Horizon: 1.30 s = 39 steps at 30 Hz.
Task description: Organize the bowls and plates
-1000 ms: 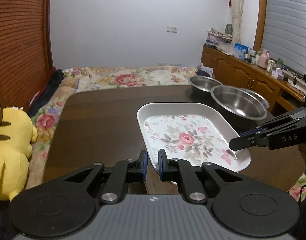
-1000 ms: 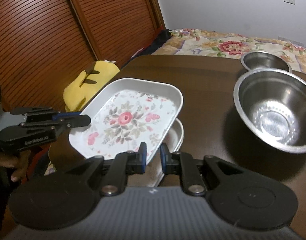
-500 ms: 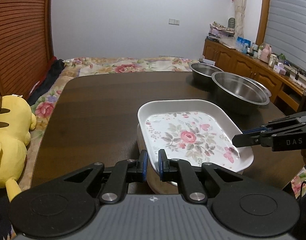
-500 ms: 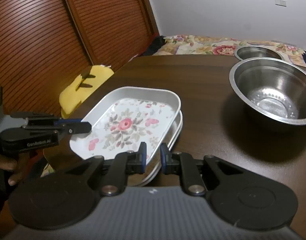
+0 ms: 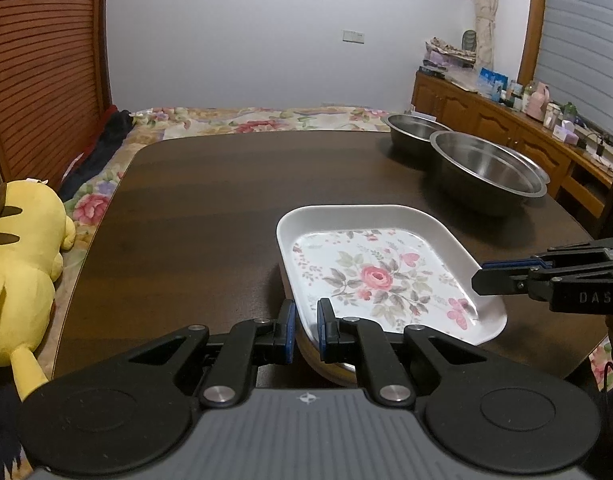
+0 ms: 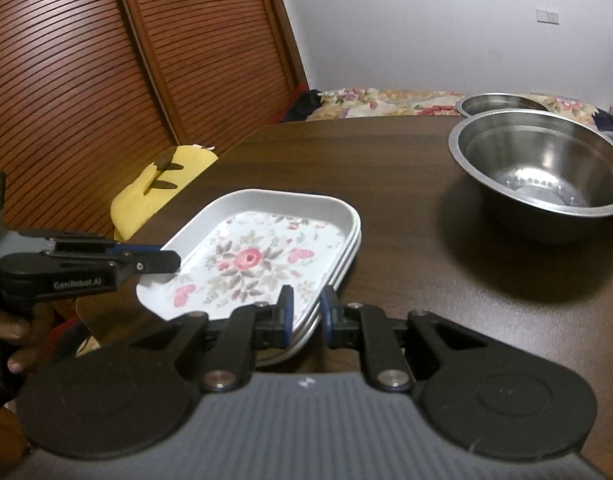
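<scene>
You are holding the floral plate from two sides, and both tongs are clenched on its rim. Your left gripper is pinching the near rim, and your right gripper is pinching the long side rim; in the left view the right gripper's fingertips are meeting the plate's right edge. Two grips on different sides are keeping a wide, shallow plate level, which one pinch at the rim would struggle to do.

The plate is sitting at the table's near edge, toward its right corner, nested on a second plate whose rim is peeking out beneath it in the right view. I judge it seated or very nearly so, though the contact itself is not showing clearly. Stacking like with like is the point here: the bowl is standing near the right edge, well apart from the plates, with a smaller bowl behind it toward the far right corner.

Compared with a second ago, the plate is lying lower and flatter: then it was riding tilted above the lower plate with a clear gap, and now the two rims are running almost together. Both grips are staying closed. A yellow plush is lying off the table's left edge.
</scene>
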Available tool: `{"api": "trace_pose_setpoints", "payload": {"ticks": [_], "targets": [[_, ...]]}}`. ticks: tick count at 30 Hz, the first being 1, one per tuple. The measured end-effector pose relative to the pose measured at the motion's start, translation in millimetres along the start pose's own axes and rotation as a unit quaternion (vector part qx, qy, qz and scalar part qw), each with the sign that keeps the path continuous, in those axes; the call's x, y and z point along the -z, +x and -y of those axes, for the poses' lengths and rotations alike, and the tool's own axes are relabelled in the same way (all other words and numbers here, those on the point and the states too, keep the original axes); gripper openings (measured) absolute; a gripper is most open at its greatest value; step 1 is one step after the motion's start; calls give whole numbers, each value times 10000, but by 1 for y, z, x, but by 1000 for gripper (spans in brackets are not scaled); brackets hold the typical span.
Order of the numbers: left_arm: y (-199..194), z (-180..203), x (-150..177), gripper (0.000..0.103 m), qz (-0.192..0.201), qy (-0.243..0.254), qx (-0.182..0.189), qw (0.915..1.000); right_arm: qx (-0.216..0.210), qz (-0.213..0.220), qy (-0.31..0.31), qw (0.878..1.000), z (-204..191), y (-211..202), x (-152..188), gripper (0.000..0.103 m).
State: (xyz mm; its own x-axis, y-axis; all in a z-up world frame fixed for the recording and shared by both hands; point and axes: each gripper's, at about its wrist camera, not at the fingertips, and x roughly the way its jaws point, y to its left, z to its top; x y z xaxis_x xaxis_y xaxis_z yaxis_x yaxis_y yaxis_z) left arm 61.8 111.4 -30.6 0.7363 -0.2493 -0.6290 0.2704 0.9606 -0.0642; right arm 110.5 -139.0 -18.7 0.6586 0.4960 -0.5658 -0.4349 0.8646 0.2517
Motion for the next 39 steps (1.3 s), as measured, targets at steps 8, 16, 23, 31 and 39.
{"api": "trace_pose_setpoints", "payload": {"ticks": [8, 16, 23, 31, 39], "targets": [[-1, 4, 2, 13, 55, -76, -26, 10000, -31, 197, 96, 9998, 4, 1, 7, 16], [-3, 1, 3, 13, 119, -222, -21, 9997, -22, 283, 102, 9995, 5, -4, 8, 17], [-11, -3, -2, 16, 276, -268, -116, 9992, 9, 430, 72, 9991, 2, -12, 4, 17], [-18, -7, -8, 42, 463, -297, -343, 9979, 105, 610, 22, 9981, 1, -19, -2, 17], [-26, -10, -17, 64, 651, -273, -526, 9961, 207, 703, 31, 9973, 6, -23, -5, 17]]}}
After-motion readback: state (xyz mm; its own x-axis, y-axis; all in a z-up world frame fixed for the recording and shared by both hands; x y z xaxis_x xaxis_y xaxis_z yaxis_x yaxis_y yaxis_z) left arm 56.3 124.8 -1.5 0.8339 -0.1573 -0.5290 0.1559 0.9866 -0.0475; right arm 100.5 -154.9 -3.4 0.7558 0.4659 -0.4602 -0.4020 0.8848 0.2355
